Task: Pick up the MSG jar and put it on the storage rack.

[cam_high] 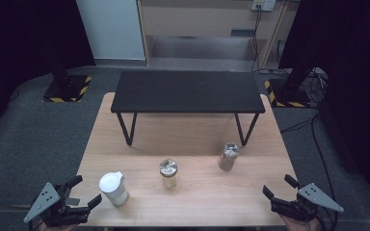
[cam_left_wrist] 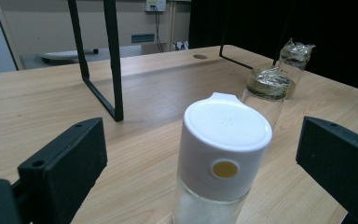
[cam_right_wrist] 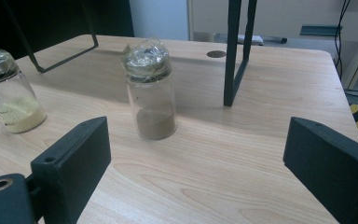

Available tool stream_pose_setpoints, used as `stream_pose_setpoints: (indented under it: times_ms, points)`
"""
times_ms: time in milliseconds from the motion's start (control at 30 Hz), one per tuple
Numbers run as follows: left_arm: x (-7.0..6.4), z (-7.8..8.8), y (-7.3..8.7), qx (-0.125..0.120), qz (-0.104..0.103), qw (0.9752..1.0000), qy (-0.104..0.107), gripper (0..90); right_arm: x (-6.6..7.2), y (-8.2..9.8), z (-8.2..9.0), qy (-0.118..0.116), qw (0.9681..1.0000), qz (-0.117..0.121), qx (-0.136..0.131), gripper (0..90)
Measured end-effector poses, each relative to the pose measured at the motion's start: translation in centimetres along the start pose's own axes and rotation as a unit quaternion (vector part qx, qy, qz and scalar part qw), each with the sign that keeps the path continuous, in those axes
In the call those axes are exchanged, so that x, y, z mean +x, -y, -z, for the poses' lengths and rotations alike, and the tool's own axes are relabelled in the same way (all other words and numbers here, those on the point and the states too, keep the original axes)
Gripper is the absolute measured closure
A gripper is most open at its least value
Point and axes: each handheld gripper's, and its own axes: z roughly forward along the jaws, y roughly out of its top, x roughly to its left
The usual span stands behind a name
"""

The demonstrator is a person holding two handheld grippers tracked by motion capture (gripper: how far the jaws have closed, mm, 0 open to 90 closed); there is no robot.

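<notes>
- Wooden table (cam_high: 197,202): pale grain, rounded corners; broad bare strip along my near edge between my two tongs, more open board under the stand.
- Black stand (cam_high: 188,91): flat matte top on thin bent metal legs, over the far half of the table; its legs are well clear of all three containers.
- My left gripper (cam_high: 79,192): off the near left corner, jaws wide, nothing held; in the left gripper view the white-capped bottle (cam_left_wrist: 221,161) stands between the jaws, untouched.
- My right gripper (cam_high: 280,190): at the near right edge, jaws wide, nothing held, clear wood ahead.
- White-capped bottle: near left, smooth plastic cap with spout and a yellow dot, clear body.
- Middle jar (cam_high: 168,173): clear glass, crinkled film top, pale yellow grains.
- Right jar (cam_right_wrist: 151,91): same shape, brown powder; upright, apart from the middle jar.
</notes>
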Motion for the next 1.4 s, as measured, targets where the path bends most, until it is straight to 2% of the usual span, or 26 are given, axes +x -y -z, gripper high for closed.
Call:
stream_pose_setpoints:
  times_ms: [367, 667, 1133, 1400]
  points:
    - [0.4, 0.3, -1.9, 0.018, -0.007, 0.9998, 0.006, 0.7, -0.1, 0.1, 0.1, -0.001, 1.0, -0.003, -0.002, 8.1]
    - [0.8, -0.1, -3.2, 0.038, -0.011, 0.9989, 0.023, 0.6, -0.2, 0.1, 0.1, -0.002, 1.0, -0.008, -0.004, 8.2]
    - [1.3, -1.1, -4.1, 0.059, -0.017, 0.9971, 0.045, 0.8, -0.4, 0.2, 0.2, -0.003, 0.9999, -0.013, -0.006, 8.4]
    - [1.4, -1.8, -4.3, 0.063, -0.019, 0.9964, 0.054, 0.8, -0.5, 0.3, 0.2, -0.004, 0.9999, -0.015, -0.008, 8.5]
